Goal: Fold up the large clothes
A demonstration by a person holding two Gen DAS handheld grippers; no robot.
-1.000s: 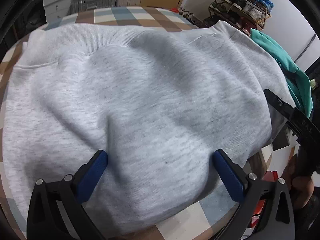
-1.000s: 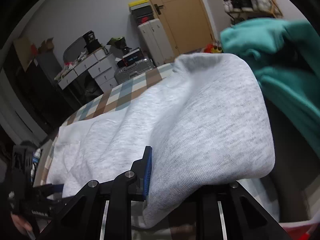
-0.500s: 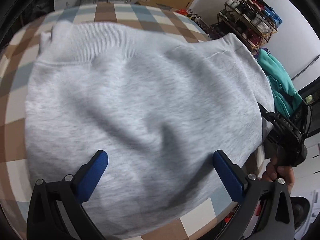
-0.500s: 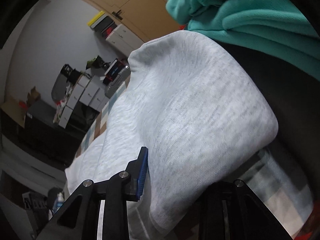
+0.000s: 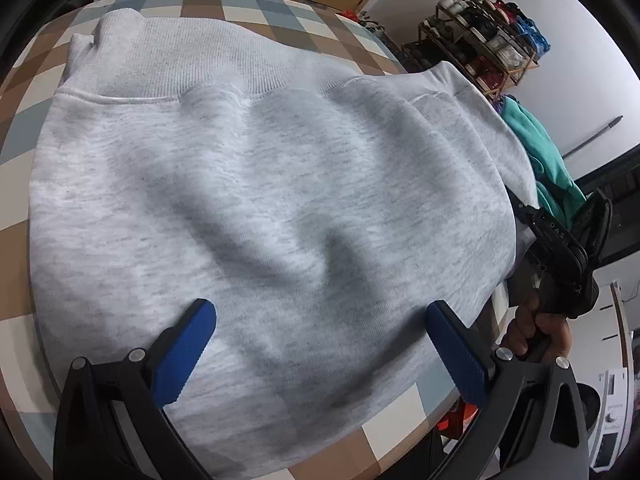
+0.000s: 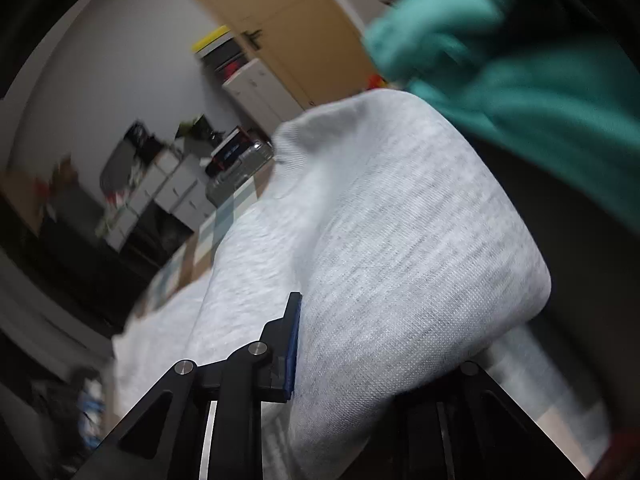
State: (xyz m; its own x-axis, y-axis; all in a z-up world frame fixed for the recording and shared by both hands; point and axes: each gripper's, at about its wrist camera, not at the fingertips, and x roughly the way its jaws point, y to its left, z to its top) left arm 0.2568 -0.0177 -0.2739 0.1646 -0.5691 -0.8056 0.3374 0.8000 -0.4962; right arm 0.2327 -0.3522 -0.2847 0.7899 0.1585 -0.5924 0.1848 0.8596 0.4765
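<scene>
Two grippers work one grey sweatshirt [image 5: 272, 200], which lies spread across the checked tabletop [image 5: 24, 128] with its ribbed hem at the far side and one edge hanging off by the teal garment [image 5: 540, 148]. The right gripper [image 6: 344, 364] has a thick fold of the sweatshirt's side between its fingers and its jaws are closing on it, probably so that edge can be carried inward without slipping. The left gripper [image 5: 320, 344] hovers over the near part of the cloth with its blue pads [image 5: 182, 356] wide apart, holding nothing; it seems placed to pin or smooth the body while the other side is pulled over.
</scene>
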